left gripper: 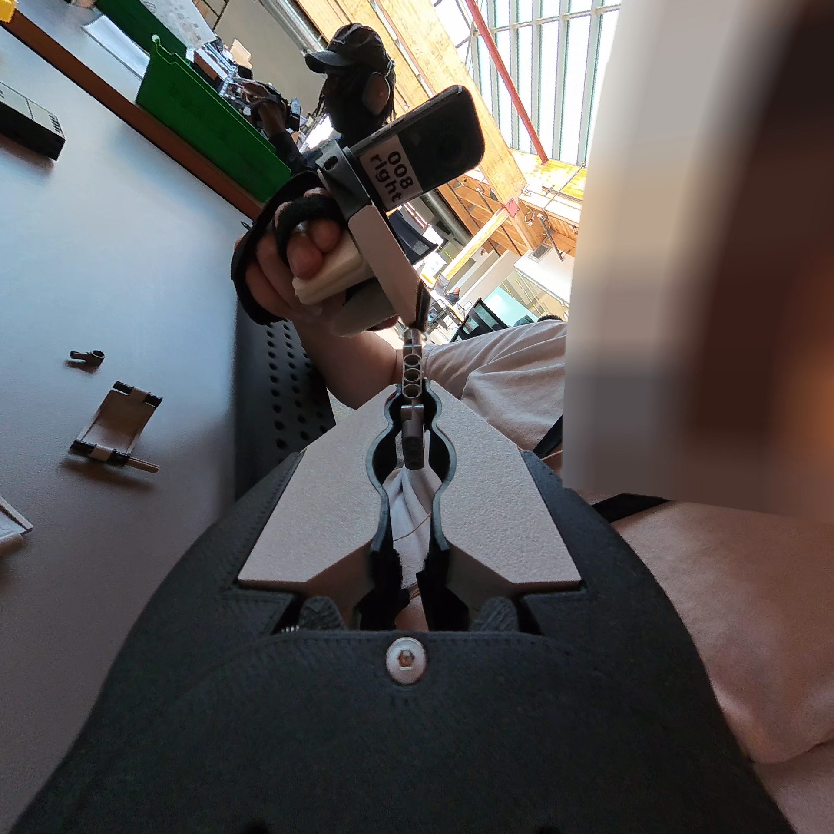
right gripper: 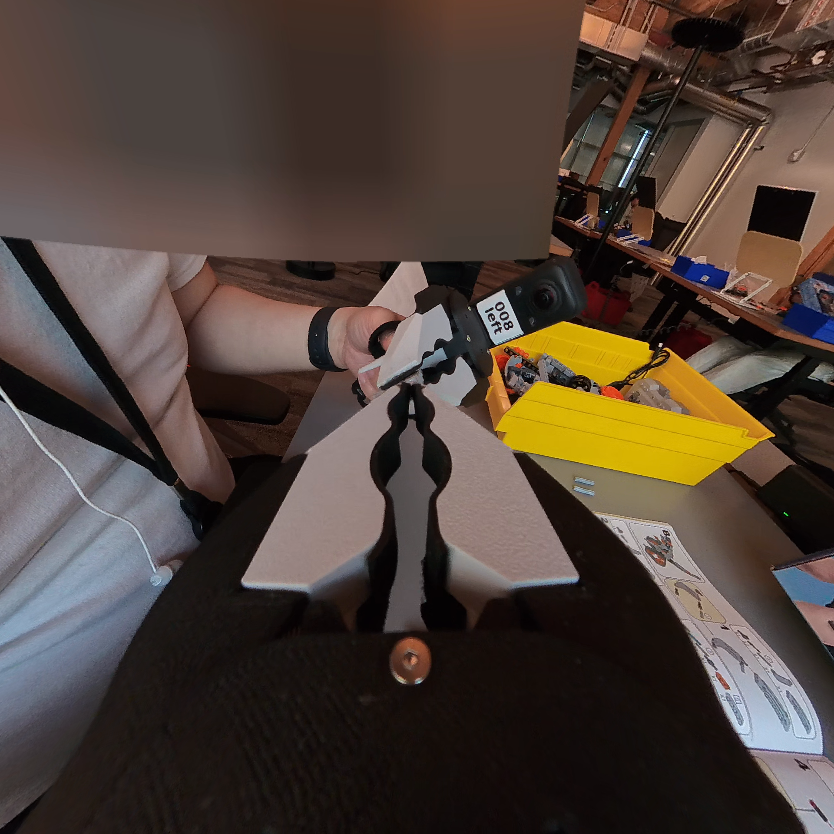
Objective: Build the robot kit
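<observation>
In the left wrist view my left gripper is shut on a grey holed beam. The beam sticks out past the fingertips, and a grey pin piece hangs from it between the fingers. The right gripper comes down from above, and its tips meet the beam's far end. In the right wrist view my right gripper has its fingers closed together, with the tips against the left gripper. I cannot make out anything between the right pads. Both are held in the air in front of the person's shirt.
A yellow bin of grey and orange parts stands on the table at right, with an instruction sheet and two small grey pins nearby. A tan and black assembly, a small grey connector and a green bin show in the left wrist view. Less than 4 cm separates the two grippers' tips. The small grey connector is about equally far from each gripper, around 20 cm.
</observation>
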